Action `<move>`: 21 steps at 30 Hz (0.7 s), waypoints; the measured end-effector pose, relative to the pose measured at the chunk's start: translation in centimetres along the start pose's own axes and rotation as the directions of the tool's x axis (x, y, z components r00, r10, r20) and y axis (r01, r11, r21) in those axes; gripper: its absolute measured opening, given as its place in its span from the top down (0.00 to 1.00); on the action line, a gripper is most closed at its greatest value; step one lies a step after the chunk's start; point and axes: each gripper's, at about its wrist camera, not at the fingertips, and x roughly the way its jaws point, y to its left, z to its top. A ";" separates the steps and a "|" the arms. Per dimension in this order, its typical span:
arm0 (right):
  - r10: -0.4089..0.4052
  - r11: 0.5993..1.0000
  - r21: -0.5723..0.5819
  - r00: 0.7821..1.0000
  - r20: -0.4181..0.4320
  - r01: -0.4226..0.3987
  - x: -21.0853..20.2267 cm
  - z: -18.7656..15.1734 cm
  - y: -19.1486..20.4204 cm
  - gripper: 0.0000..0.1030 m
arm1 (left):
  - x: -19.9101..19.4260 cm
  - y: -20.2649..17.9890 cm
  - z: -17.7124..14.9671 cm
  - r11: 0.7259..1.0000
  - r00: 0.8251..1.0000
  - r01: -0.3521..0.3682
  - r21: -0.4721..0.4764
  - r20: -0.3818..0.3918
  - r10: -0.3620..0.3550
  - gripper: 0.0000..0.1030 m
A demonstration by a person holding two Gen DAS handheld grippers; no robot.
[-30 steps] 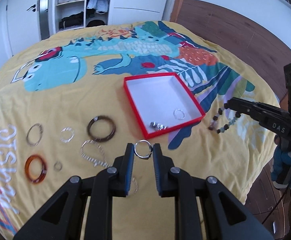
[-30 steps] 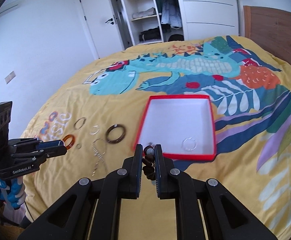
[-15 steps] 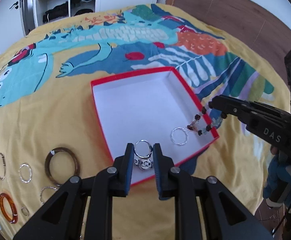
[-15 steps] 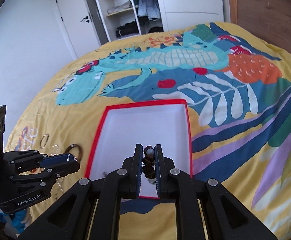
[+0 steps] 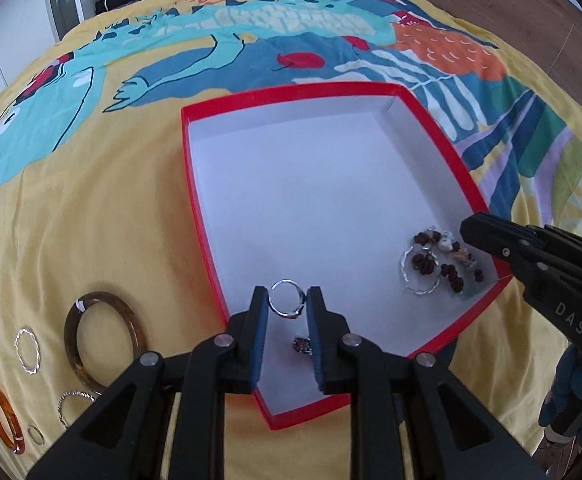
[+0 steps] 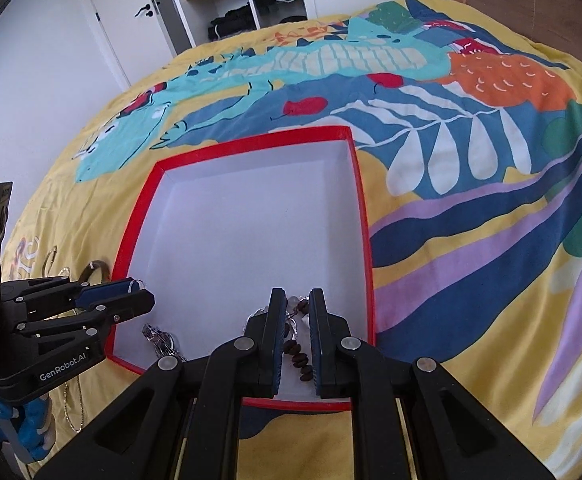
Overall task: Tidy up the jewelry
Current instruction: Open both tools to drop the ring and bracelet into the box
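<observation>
A red-rimmed white box [image 5: 189,152] lies on the bed; it also shows in the right wrist view [image 6: 361,216]. My left gripper [image 5: 288,304] is shut on a silver ring [image 5: 287,303] and holds it over the box's near edge. A small dark charm [image 5: 302,345] lies in the box below it. My right gripper [image 6: 294,312] is open over the box's near right corner. A beaded bracelet [image 5: 447,262] lies loose in the box on a silver bangle [image 5: 421,276], and shows between the right fingers [image 6: 297,354].
Left of the box on the yellow bedspread lie a brown bangle [image 5: 105,338], an orange ring [image 5: 5,420], several silver rings [image 5: 27,350] and a chain [image 5: 73,400]. A wardrobe and door stand beyond the bed. A wooden floor lies at the right.
Both grippers moved forward over the box. The right gripper opened and the beaded bracelet dropped into the box corner. The left gripper still holds the ring.
</observation>
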 end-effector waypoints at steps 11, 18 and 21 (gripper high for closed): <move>-0.021 1.000 -0.016 0.999 0.039 0.021 -3.4 0.0 0.9 0.59 | -3.3 -0.2 -0.2 1.000 0.999 0.017 -0.011 0.030 -0.016 0.70; -0.036 0.999 -0.013 0.994 0.103 0.037 -9.0 0.0 1.8 0.59 | -9.4 0.4 -1.3 0.999 0.993 0.021 -0.024 0.113 -0.018 0.69; -0.035 0.999 -0.017 0.990 0.137 0.038 -12.0 -0.2 2.8 0.59 | -12.9 1.1 -2.2 0.999 0.989 0.024 -0.039 0.148 -0.018 0.69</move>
